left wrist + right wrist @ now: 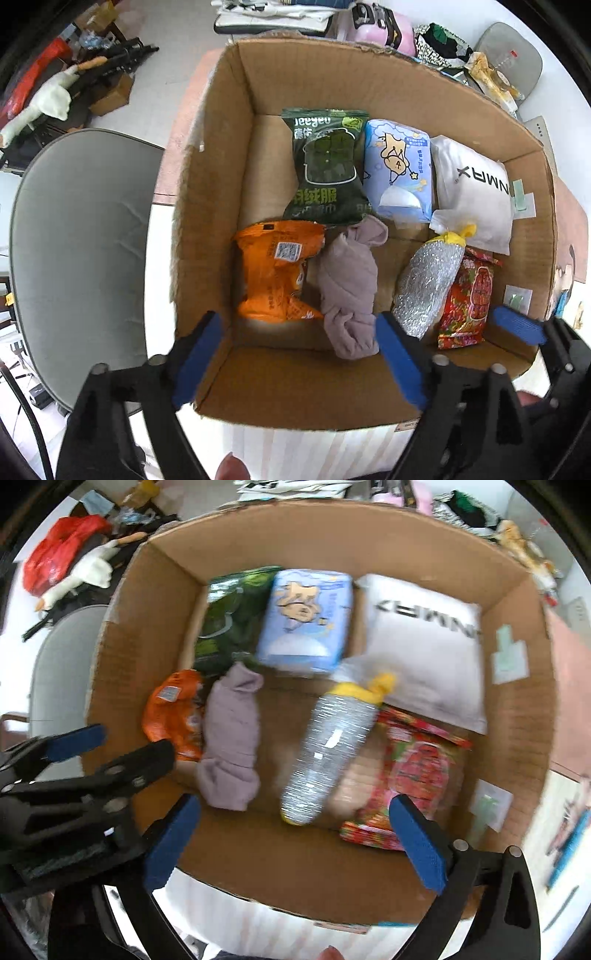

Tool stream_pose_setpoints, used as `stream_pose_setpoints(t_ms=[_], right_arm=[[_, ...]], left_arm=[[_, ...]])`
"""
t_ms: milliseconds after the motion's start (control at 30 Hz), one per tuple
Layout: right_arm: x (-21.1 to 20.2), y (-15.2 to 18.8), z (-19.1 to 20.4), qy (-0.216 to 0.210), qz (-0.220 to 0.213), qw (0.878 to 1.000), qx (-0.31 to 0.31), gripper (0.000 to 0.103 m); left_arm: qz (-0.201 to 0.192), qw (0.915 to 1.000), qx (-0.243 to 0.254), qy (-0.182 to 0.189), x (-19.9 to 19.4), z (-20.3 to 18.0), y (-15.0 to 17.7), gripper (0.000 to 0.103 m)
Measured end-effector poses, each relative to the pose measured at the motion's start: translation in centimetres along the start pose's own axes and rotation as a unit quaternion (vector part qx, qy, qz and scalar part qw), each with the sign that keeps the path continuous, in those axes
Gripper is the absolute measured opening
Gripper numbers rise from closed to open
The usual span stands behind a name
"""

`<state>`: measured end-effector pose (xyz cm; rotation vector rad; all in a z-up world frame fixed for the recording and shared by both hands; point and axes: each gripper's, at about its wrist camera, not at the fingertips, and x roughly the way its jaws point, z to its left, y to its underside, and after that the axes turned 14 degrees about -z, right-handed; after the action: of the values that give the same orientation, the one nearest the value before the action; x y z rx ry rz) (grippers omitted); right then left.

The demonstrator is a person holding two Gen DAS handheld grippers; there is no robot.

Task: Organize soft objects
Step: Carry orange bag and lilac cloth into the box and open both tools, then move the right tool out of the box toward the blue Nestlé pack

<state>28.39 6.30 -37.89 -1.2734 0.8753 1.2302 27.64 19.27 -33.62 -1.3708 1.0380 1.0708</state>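
Note:
An open cardboard box point(207, 206) point(517, 738) holds soft goods: a green pack point(325, 166) point(225, 616), a light-blue pack point(399, 170) point(306, 620), a white pouch point(476, 188) point(424, 642), an orange pack point(273, 273) point(173, 712), a mauve rolled cloth point(349, 284) point(231, 734), a silver scrubber with a yellow tie point(428, 280) point(332, 746) and a red pack point(469, 299) point(410, 779). My left gripper point(299, 358) is open and empty above the box's near wall. My right gripper point(295, 845) is open and empty above the near wall too.
A grey chair point(81, 240) stands left of the box. Bags and a white plush goose point(44, 103) point(85, 572) lie on the floor at far left. Clothes and packets point(443, 44) are piled behind the box. The other gripper shows at each view's edge.

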Motion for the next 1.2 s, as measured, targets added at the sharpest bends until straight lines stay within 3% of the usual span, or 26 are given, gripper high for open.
stream_pose_setpoints(t_ms=[200, 467, 567, 867, 933, 1033, 1200], right_arm=[[-3.1, 1.9, -1.9, 0.048, -0.032, 0.998, -0.001, 0.103], [-9.4, 4.8, -2.7, 0.105, -0.108, 0.988, 0.009, 0.103], [-11.6, 5.8, -3.3, 0.101, -0.121, 0.987, 0.021, 0.103], [-16.7, 7.9, -4.1, 0.063, -0.158, 0.985, 0.04, 0.103], [-17.4, 8.5, -5.6, 0.04, -0.158, 0.984, 0.065, 0.103], [-18.0, 9.5, -9.7, 0.039, -0.158, 0.98, 0.111, 0.103], [-17.4, 12.1, -20.3, 0.109, -0.145, 0.964, 0.195, 0.103]], left_arm=[[-0.043, 0.9987, 0.003, -0.026, -2.4, 0.2, 2.1, 0.095], [-0.124, 0.9913, 0.023, -0.037, -7.8, -1.2, 3.2, 0.096], [-0.152, 0.987, 0.031, -0.041, -9.9, -1.9, 3.8, 0.096], [-0.184, 0.9821, 0.031, -0.027, -14.1, -3.9, 4.7, 0.096], [-0.197, 0.9793, 0.03, -0.034, -14.7, -4.5, 4.8, 0.102], [-0.209, 0.9755, 0.037, -0.056, -14.5, -6.2, 4.6, 0.102], [-0.203, 0.9759, 0.032, -0.074, -11.7, -10.9, 4.2, 0.102]])
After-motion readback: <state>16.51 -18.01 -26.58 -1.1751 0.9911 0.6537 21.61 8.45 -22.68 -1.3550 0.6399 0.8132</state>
